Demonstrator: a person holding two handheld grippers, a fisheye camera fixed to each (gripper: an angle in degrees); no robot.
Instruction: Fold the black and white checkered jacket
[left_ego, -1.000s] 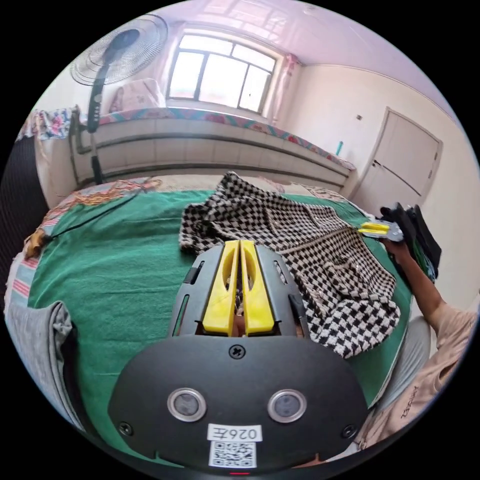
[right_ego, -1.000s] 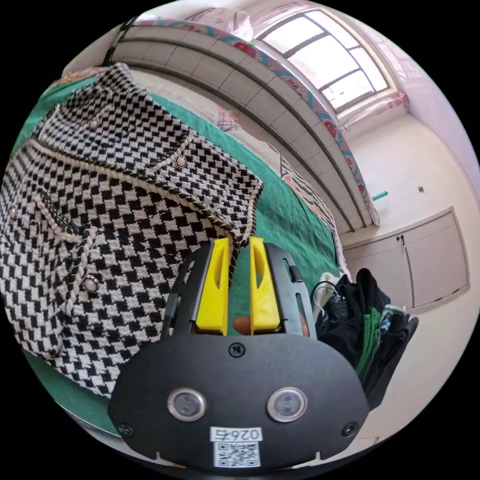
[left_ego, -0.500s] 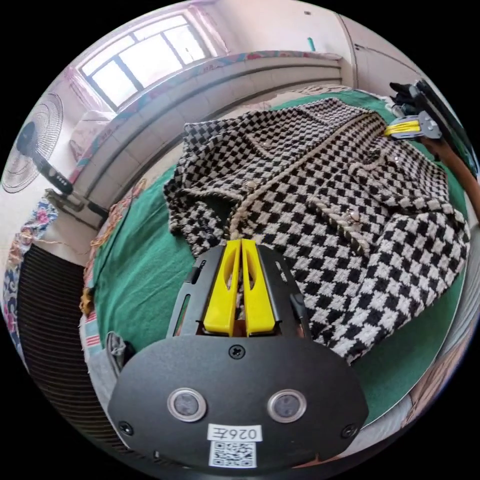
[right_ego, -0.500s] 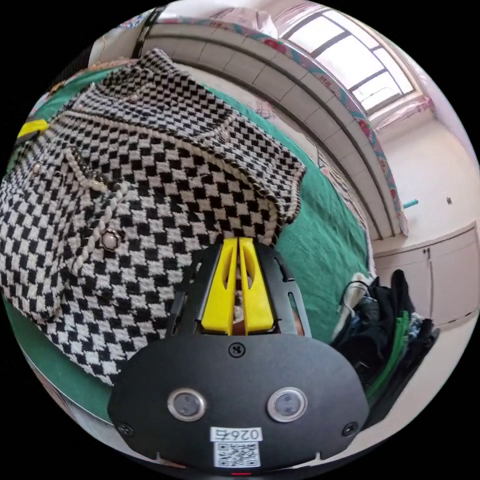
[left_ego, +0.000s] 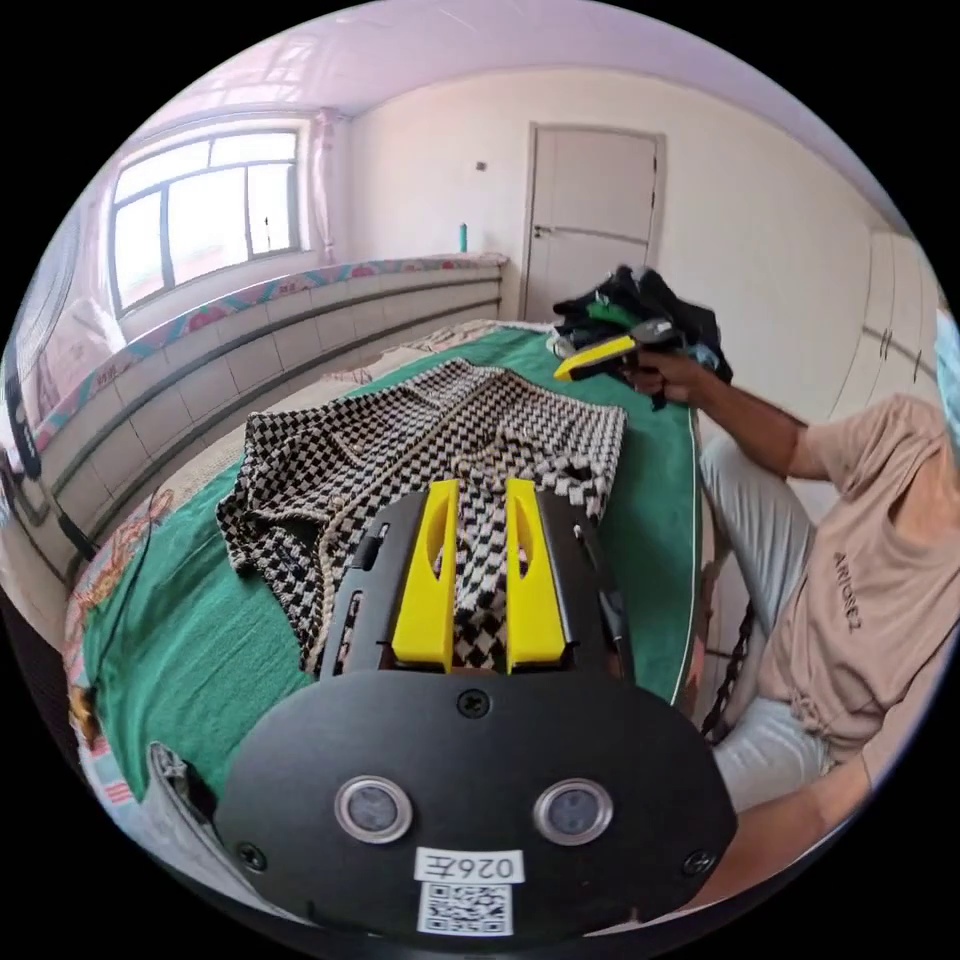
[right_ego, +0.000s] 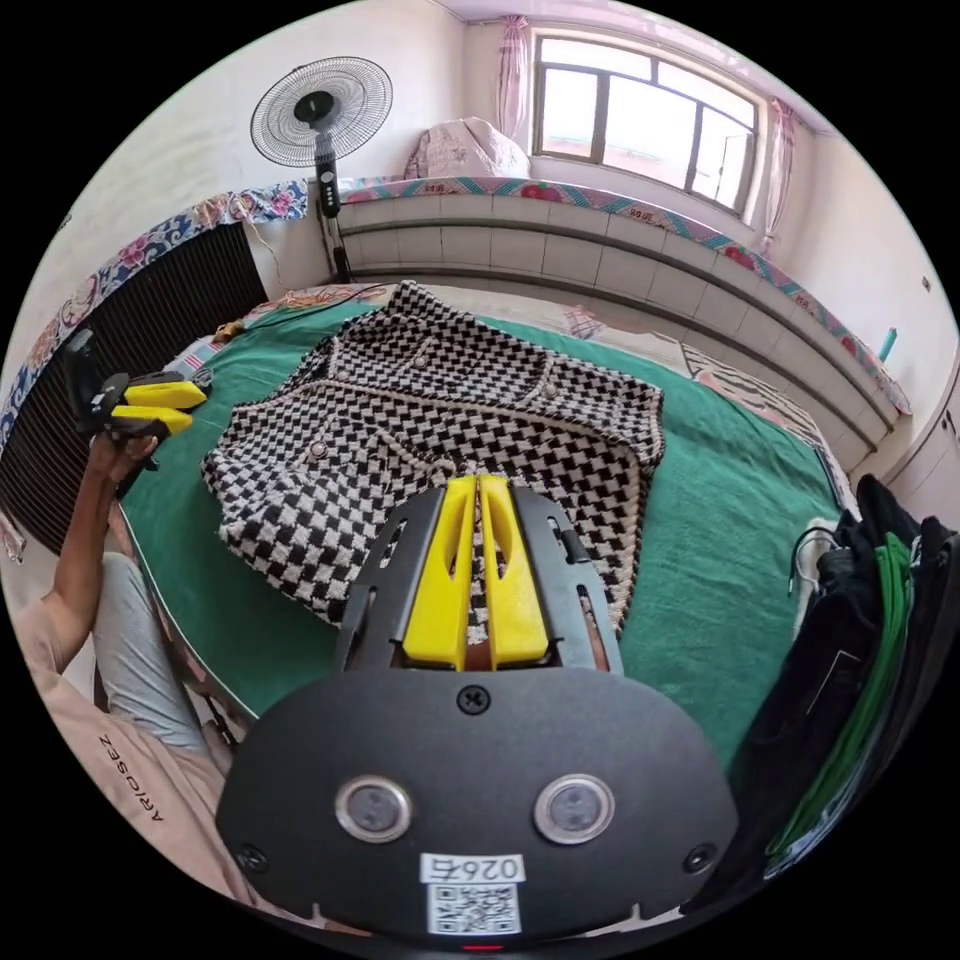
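On green terry cover (right_ego: 700, 520): knitted checkered jacket (right_ego: 440, 420), braided trim, flat.

The near hem of the checkered jacket (right_ego: 440, 420) was tucked out of sight behind the right tongs (right_ego: 478, 500) housing in the right gripper view, so couldn't tell how it lay there. Same in the left gripper view, where the left tongs (left_ego: 478, 500) body covered the jacket's closest part. The pile of dark clothes (right_ego: 860, 640) ran off the picture's edge. The person's sleeve (left_ego: 880, 600) got cut off by the rim too. Print on the shirt was too small to make out.
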